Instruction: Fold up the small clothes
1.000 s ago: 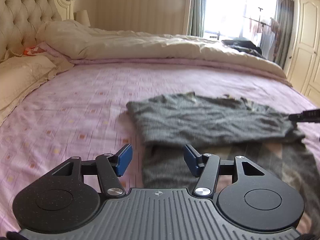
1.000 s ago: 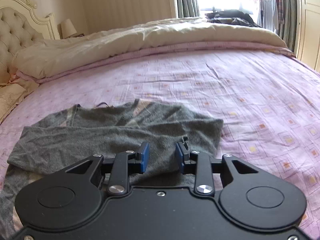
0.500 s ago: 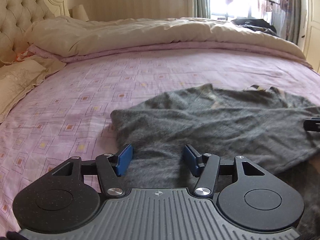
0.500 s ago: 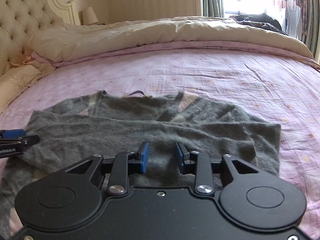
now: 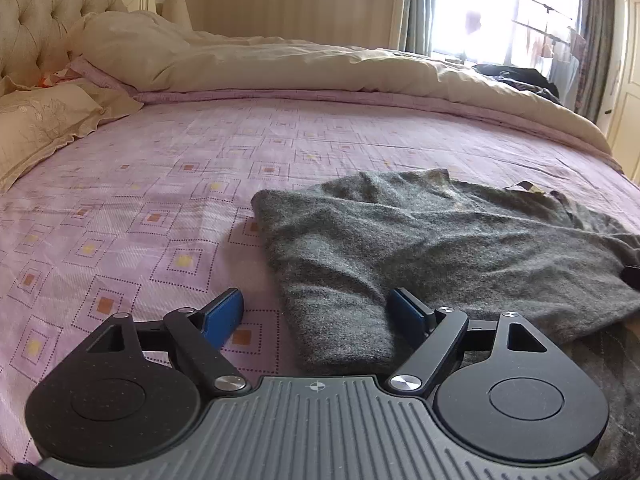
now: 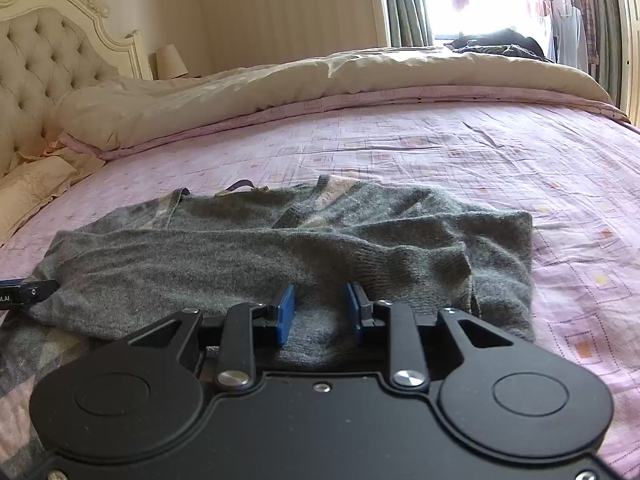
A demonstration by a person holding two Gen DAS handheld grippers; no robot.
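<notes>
Lying half-folded on the pink bedsheet (image 5: pixel 160 184), the grey sweater (image 5: pixel 440 248) could bunch or unfold if the wide-open left gripper (image 5: pixel 316 312) snags one layer; the right gripper (image 6: pixel 320 312), narrower, seemingly grips nothing, though fabric hides its tips.

Bare pink sheet (image 5: pixel 120 200) left of grey sweater (image 5: pixel 420 248) – open passage; rolled duvet (image 5: pixel 300 68) blocks far side.

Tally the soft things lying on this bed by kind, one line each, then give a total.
Grey knitted sweater: 1
Cream quilted duvet: 1
Cream embroidered pillow: 1
Heap of dark clothes on the far edge: 1
Total: 4
</notes>
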